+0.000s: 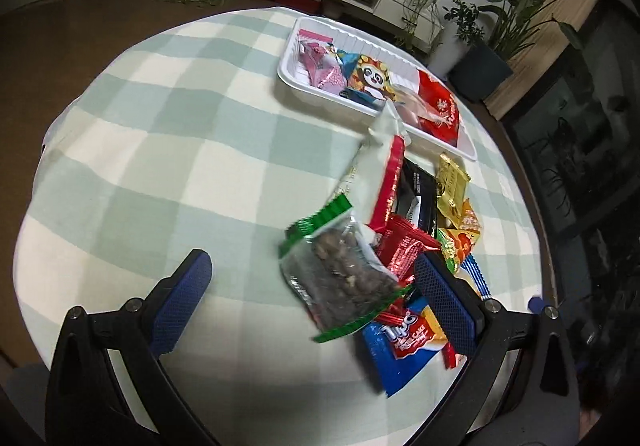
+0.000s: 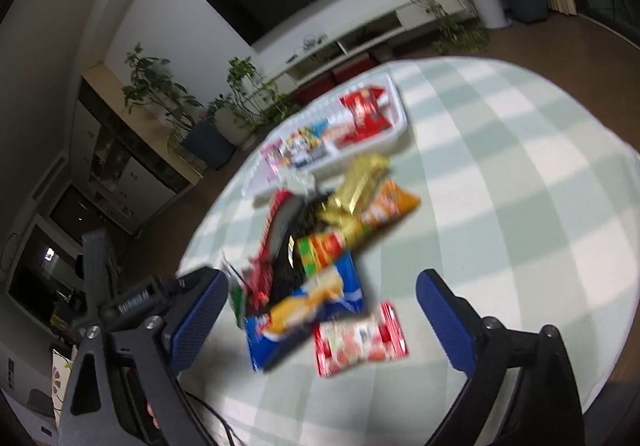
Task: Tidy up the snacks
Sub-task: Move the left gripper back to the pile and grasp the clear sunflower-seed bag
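The left tongs (image 1: 312, 302) stand released, blue pads spread wide, nothing pressed between them. Lying between the pads, nearer the right one, is a clear nut packet with green ends (image 1: 340, 278), and just under its near end a blue Tipo cake pack (image 1: 396, 350) lies flat on the table (image 1: 160, 133), beside the right pad. Past these the snack pile (image 1: 416, 213) runs away from the tongs: a red foil packet (image 1: 404, 250), an orange-and-green packet (image 1: 460, 242), a black sachet (image 1: 420, 193), a gold wrapper (image 1: 452, 185) and a long white-and-red bag (image 1: 376, 173) tilted up toward the tray. Farthest is the white tray (image 1: 304, 81), holding a pink packet (image 1: 320, 61), a panda-print packet (image 1: 372, 77) and a red pouch (image 1: 440, 109).

The right tongs (image 2: 320, 306) are likewise released, with the pads wide apart; this view is blurred. Between the pads, touching neither, a red-and-white strawberry-print packet (image 2: 360, 342) lies nearest on the checked cloth, with the blue cake pack (image 2: 304, 314) just beside it toward the left pad. Beyond them the pile (image 2: 332, 230) continues with the orange-and-green packet (image 2: 320, 250), the gold wrapper (image 2: 360, 181) and an orange packet (image 2: 392, 205). The tray (image 2: 396, 101) sits farthest, near the table's far edge, with a red packet (image 2: 364, 113) inside. The left tongs' dark frame (image 2: 120, 306) shows at this view's left edge.
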`<state>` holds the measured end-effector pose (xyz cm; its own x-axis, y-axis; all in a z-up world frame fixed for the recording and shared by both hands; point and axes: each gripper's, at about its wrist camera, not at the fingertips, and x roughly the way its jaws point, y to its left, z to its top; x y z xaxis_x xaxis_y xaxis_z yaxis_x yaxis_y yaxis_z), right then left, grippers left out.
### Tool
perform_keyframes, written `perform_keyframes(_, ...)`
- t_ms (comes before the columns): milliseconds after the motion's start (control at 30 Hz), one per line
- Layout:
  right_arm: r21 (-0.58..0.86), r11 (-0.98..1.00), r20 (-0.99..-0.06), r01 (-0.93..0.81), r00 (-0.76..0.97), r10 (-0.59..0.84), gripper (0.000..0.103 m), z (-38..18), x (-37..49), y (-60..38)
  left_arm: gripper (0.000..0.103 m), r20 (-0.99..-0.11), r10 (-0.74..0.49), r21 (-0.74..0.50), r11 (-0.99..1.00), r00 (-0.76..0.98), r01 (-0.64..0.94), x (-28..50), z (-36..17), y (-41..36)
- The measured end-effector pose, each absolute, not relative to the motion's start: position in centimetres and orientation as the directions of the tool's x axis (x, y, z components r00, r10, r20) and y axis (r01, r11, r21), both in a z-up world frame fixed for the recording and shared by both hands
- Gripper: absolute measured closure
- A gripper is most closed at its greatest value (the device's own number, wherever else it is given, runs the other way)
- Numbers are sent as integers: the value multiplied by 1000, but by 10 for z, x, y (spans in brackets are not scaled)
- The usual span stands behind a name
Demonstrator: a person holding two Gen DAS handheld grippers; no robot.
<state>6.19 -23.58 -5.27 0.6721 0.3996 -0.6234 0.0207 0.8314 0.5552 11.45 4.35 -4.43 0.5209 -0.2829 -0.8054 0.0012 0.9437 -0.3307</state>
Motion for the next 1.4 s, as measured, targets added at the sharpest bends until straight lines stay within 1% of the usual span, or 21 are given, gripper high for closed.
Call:
perform_keyframes(167, 519, 855, -645, 6, 659, 387, 10, -60, 55, -229, 0, -834, -241, -287, 958, 497, -17, 120, -56, 30)
perform_keyframes(333, 493, 870, -651, -12, 658, 378, 10, -64, 54, -224, 1, -839, -256, -313, 949, 480, -42, 123, -69, 44)
perform_keyframes(400, 489, 872, -655, -14, 655, 377, 11, -65, 54, -223, 4, -833, -260, -317, 948, 489, -35, 120, -68, 50)
perform_keyframes(467, 477, 879, -662, -17, 651, 371, 11, -66, 53, -221, 12, -830, -259, -312, 950, 493, -27, 120, -67, 53)
perform_keyframes(600, 468, 883, -664, -22, 651, 368, 11, -66, 53, -218, 16, -831, -270, -331, 943, 486, -41, 116, -67, 60)
perform_keyframes(667, 470, 882, -664, -25, 649, 372, 11, -67, 53, -217, 17, -807, -300, -374, 926, 509, -47, 115, -60, 60)
perform_keyframes(800, 461, 887, -667, -30, 648, 369, 11, -67, 52, -215, 15, -773, -305, -396, 917, 556, -48, 116, -43, 53)
perform_keyframes(867, 462, 886, -669, -28, 646, 369, 11, -68, 52, -215, 15, -791, -286, -366, 930, 540, -43, 121, -43, 44)
perform_keyframes(967, 465, 885, -670, -27, 643, 371, 11, -69, 51, -215, 16, -828, -257, -329, 942, 498, -61, 129, -59, 34)
perform_keyframes(1067, 459, 888, -669, -31, 645, 369, 11, -68, 50, -214, 17, -837, -255, -323, 944, 484, -63, 132, -69, 31)
perform_keyframes(1100, 457, 889, -669, -33, 646, 368, 11, -68, 50, -213, 19, -836, -250, -314, 948, 488, -54, 132, -69, 29)
perform_keyframes(1167, 454, 890, -668, -35, 648, 366, 11, -68, 49, -213, 37, -833, -259, -318, 947, 490, -41, 130, -69, 30)
perform_keyframes(1267, 453, 891, -669, -35, 647, 366, 11, -67, 49, -213, 51, -832, -274, -326, 945, 483, -25, 127, -71, 35)
perform_keyframes(1333, 452, 891, -668, -34, 649, 364, 11, -67, 49, -213, 54, -832, -284, -333, 943, 477, -19, 121, -72, 40)
perform_keyframes(1400, 450, 892, -669, -35, 649, 362, 11, -67, 49, -213, 54, -832, -299, -337, 942, 467, 3, 112, -72, 42)
